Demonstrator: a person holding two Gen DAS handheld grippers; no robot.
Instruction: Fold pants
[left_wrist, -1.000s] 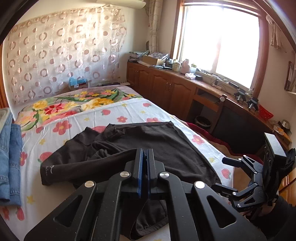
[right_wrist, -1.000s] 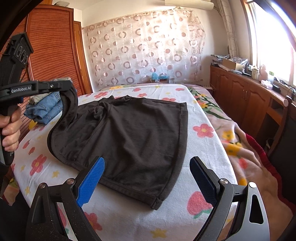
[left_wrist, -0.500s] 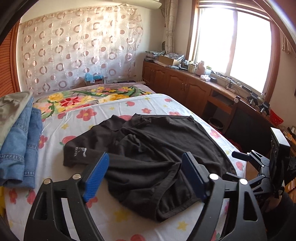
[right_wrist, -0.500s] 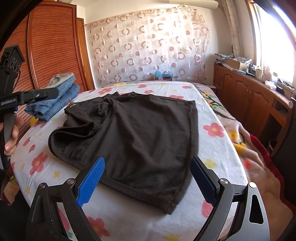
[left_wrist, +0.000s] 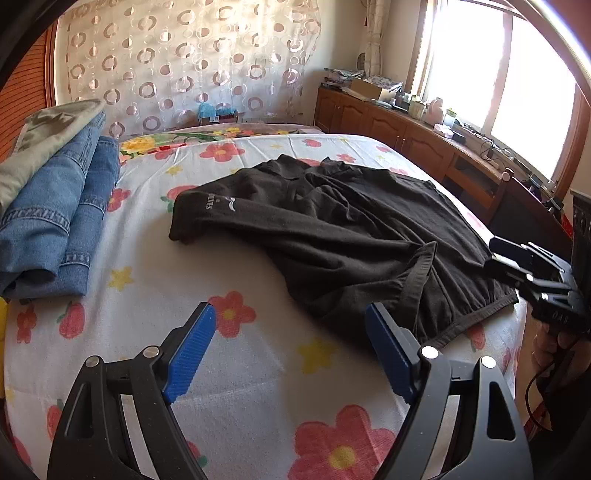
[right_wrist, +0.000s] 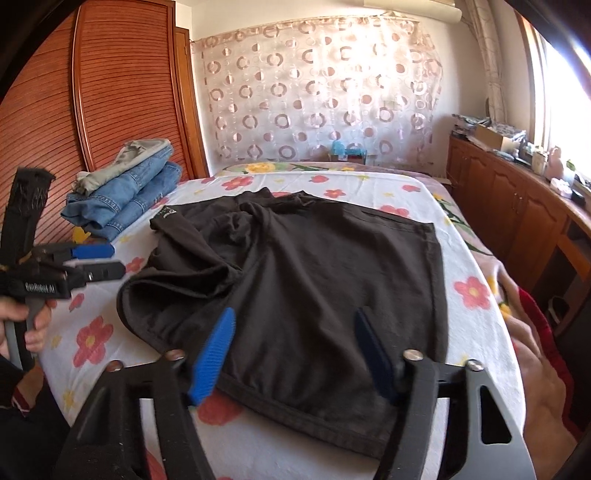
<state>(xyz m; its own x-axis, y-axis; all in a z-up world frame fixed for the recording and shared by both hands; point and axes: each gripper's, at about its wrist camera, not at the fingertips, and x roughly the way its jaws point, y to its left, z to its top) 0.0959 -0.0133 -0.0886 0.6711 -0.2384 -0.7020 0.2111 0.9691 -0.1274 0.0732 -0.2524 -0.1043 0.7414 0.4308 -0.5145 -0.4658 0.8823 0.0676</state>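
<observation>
Lying Crumpled: One Pair of Black Pants, Two Grippers

One pair of black pants (right_wrist: 295, 280) lies in the centre of the frame on one flowered bed (left_wrist: 155, 280). White letters on its leg are too small to read. At upper left is one stack of jeans (right_wrist: 125, 199).

The left gripper (left_wrist: 291, 343), marked "GenRobot.AI", is spread over bare sheet. The right gripper (right_wrist: 291, 339) has just been closing; it is not pinching the pants below.

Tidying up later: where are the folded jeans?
The folded jeans lie on the bed's far left edge beside the wardrobe, left of the black pants.
</observation>
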